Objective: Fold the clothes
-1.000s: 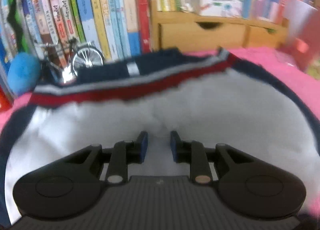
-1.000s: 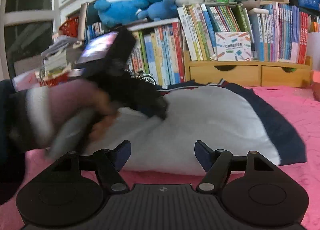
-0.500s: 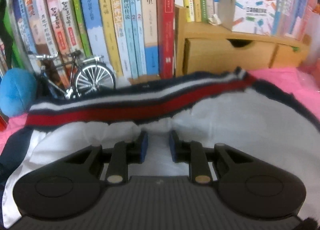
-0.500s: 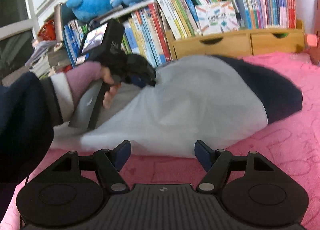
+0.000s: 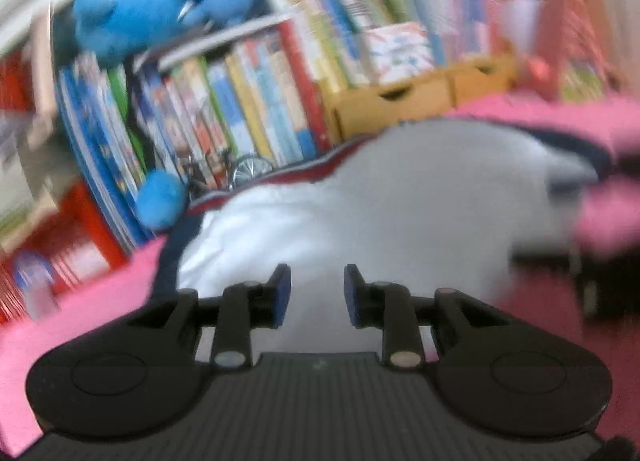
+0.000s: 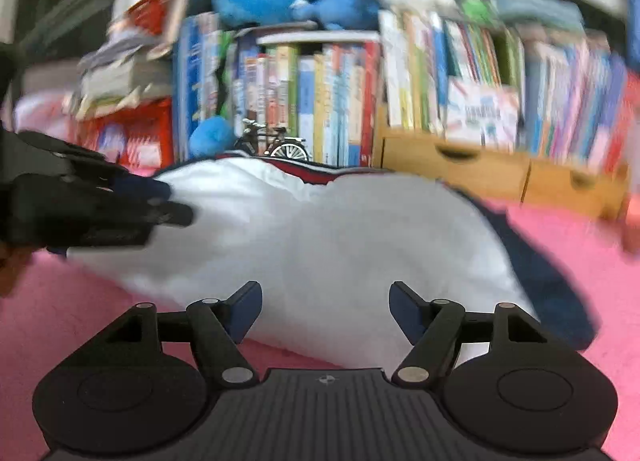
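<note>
Two grippers hover by the white jacket [image 6: 340,229], which lies bunched on the pink blanket [image 6: 560,237]. Left gripper [image 5: 316,293] and right gripper [image 6: 326,311] both have fingers spread, holding nothing. A good fold likely needs edges lined up and smoothed.

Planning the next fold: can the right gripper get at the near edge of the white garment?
Probably yes. The right gripper has its jaws open just above the white garment, nothing lies between them, and the left gripper sits off at the far left.
</note>
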Tool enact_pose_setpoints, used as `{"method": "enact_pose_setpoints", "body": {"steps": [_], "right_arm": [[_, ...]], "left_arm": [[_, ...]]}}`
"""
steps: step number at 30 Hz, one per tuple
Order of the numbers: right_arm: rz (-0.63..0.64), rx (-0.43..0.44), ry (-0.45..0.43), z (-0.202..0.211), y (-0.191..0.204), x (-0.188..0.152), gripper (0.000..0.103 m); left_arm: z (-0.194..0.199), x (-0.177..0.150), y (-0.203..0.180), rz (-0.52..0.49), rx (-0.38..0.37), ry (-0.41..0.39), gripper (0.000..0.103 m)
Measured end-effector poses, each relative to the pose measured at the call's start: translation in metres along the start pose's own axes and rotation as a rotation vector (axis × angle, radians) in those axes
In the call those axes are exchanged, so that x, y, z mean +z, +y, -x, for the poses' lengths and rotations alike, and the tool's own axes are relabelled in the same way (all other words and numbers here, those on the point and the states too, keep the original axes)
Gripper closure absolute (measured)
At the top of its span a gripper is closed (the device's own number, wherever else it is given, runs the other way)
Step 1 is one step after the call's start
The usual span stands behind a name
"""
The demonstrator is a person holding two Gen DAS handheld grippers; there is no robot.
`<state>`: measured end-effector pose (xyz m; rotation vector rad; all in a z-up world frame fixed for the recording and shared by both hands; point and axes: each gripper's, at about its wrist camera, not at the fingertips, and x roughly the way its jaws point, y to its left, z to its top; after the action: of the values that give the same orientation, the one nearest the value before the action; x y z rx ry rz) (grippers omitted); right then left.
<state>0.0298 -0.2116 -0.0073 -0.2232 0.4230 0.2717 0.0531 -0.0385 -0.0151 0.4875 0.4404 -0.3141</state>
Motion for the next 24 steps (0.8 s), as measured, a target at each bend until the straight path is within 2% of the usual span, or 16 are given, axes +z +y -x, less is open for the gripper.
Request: {"method": "enact_pose_setpoints", "body": {"steps": [2, 5, 7, 8, 9, 10, 11, 12, 13, 14, 15, 19, 21, 22, 24], "right_arm": [[0.256, -0.03, -0.023, 0.01, 0.012, -0.005, 0.032], [0.531, 0.024, -0.005, 0.007, 0.029, -0.014, 0.033], [0.595, 0.072, 0.007, -0.001, 0.039, -0.017, 0.035], [0.616, 0.097, 0.012, -0.006, 0.044, -0.018, 0.042], [0.636, 0.122, 0.018, -0.011, 0.048, -0.019, 0.045], [0.641, 0.126, 0.025, -0.016, 0.051, -0.017, 0.047], [0.633, 0.121, 0.033, -0.021, 0.051, -0.013, 0.055], [0.624, 0.122, 0.039, -0.023, 0.051, -0.01, 0.059], [0.632, 0.13, 0.035, -0.023, 0.05, -0.01, 0.059], [0.649, 0.14, 0.026, -0.02, 0.05, -0.01, 0.059], [0.665, 0.151, 0.018, -0.018, 0.05, -0.01, 0.059], [0.861, 0.147, -0.037, -0.02, 0.061, -0.019, 0.053], [0.922, 0.123, -0.055, -0.026, 0.066, -0.022, 0.054], [0.942, 0.103, -0.063, -0.031, 0.067, -0.023, 0.057], [0.966, 0.05, -0.084, -0.043, 0.068, -0.021, 0.077]], "left_arm": [[0.014, -0.01, -0.011, -0.117, -0.032, -0.013, 0.073], [0.015, -0.018, -0.028, -0.225, -0.103, -0.011, 0.068], [0.009, -0.021, -0.042, -0.303, -0.106, -0.034, 0.053], [0.001, -0.022, -0.048, -0.337, -0.097, -0.041, 0.039], [-0.005, -0.023, -0.05, -0.354, -0.09, -0.049, 0.036], [-0.011, -0.023, -0.05, -0.366, -0.085, -0.059, 0.037], [-0.017, -0.023, -0.051, -0.377, -0.079, -0.068, 0.052], [-0.024, -0.02, -0.048, -0.37, -0.102, -0.05, 0.072], [-0.026, -0.016, -0.042, -0.337, -0.133, -0.033, 0.075], [-0.027, -0.012, -0.036, -0.297, -0.165, -0.018, 0.077], [-0.029, -0.011, -0.035, -0.302, -0.164, -0.012, 0.078], [-0.036, -0.014, -0.038, -0.385, -0.122, 0.005, 0.08], [-0.039, -0.015, -0.04, -0.426, -0.1, 0.013, 0.082], [-0.041, -0.016, -0.041, -0.446, -0.09, 0.017, 0.082], [-0.045, -0.017, -0.042, -0.487, -0.068, 0.026, 0.079]]}}
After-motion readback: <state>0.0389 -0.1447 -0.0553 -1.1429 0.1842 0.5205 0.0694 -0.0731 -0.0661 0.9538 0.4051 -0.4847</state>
